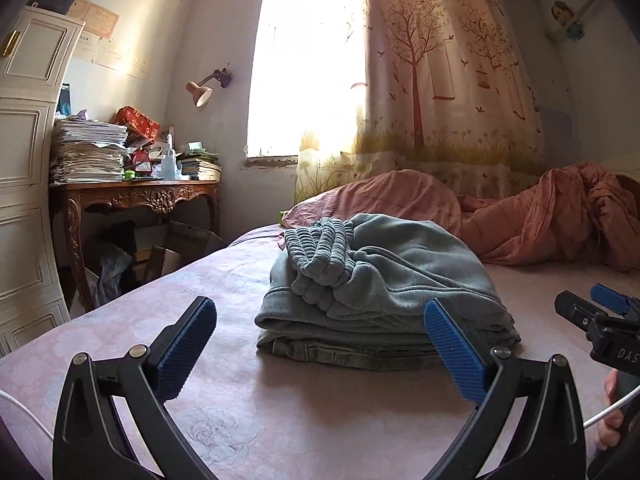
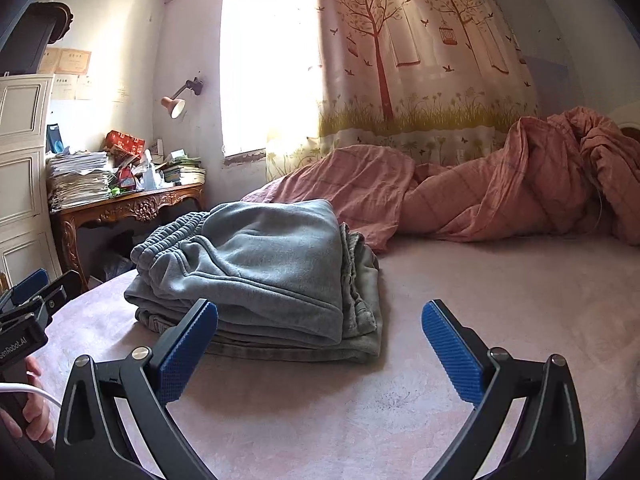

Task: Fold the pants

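Note:
Folded grey-green sweatpants (image 1: 384,280) lie in a compact stack on the pink bed sheet (image 1: 280,412), ribbed waistband on top at the left. An olive garment (image 1: 360,354) lies folded beneath them. My left gripper (image 1: 320,344) is open and empty, just short of the stack's near edge. My right gripper (image 2: 320,344) is open and empty, in front of the stack's (image 2: 260,268) right corner. The right gripper also shows at the right edge of the left wrist view (image 1: 600,312). The left gripper shows at the left edge of the right wrist view (image 2: 32,296).
A rumpled pink quilt (image 2: 500,192) lies across the back of the bed. A carved wooden desk (image 1: 136,196) piled with papers stands left of the bed, next to a white cabinet (image 1: 24,160). A tree-print curtain (image 1: 440,80) hangs by the bright window.

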Available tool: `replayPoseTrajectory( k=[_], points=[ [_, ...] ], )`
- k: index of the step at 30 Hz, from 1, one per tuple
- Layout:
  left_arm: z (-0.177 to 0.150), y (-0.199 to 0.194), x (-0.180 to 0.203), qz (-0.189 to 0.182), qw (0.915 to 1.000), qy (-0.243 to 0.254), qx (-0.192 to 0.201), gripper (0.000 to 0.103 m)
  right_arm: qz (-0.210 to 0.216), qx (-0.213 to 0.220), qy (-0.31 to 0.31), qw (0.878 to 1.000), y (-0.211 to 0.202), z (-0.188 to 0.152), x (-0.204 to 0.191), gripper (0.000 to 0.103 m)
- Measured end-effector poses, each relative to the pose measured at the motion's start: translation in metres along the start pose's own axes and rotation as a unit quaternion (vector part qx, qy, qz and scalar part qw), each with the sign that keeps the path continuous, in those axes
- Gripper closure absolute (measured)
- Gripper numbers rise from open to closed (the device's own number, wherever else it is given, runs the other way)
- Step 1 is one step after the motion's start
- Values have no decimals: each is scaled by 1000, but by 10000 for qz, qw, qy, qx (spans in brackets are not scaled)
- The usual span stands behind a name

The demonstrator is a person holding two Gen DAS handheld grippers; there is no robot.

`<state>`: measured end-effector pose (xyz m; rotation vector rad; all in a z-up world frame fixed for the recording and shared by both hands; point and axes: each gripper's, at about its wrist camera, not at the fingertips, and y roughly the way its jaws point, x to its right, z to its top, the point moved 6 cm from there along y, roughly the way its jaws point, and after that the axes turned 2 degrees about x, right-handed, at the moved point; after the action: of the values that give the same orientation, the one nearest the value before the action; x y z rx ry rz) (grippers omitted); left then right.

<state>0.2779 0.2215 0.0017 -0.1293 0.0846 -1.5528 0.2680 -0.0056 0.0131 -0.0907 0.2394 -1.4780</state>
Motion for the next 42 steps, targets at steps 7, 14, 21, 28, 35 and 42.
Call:
replayPoseTrajectory(
  k=[7, 14, 21, 28, 35, 42],
  points=[
    [-2, 0, 6, 5, 9998, 175, -88, 0, -74, -155, 27, 9998, 4, -3, 2, 0],
    [-2, 0, 7, -14, 9997, 221, -95, 0, -41, -106, -136, 9998, 3, -2, -4, 0],
    [-4, 1, 13, -239, 9991, 279, -212, 0, -25, -31, -354, 9994, -1, 0, -12, 0],
    [-6, 2, 18, -193, 9986, 403, -274, 0, 1, -11, -461, 9989, -1, -1, -16, 0],
    [-8, 4, 17, -177, 9985, 373, -358, 0, 12, -16, -477, 9989, -1, -1, -17, 0],
    [-11, 6, 20, -174, 9976, 471, -479, 0, 24, -58, -461, 9989, 1, -2, -17, 0]
  ],
)
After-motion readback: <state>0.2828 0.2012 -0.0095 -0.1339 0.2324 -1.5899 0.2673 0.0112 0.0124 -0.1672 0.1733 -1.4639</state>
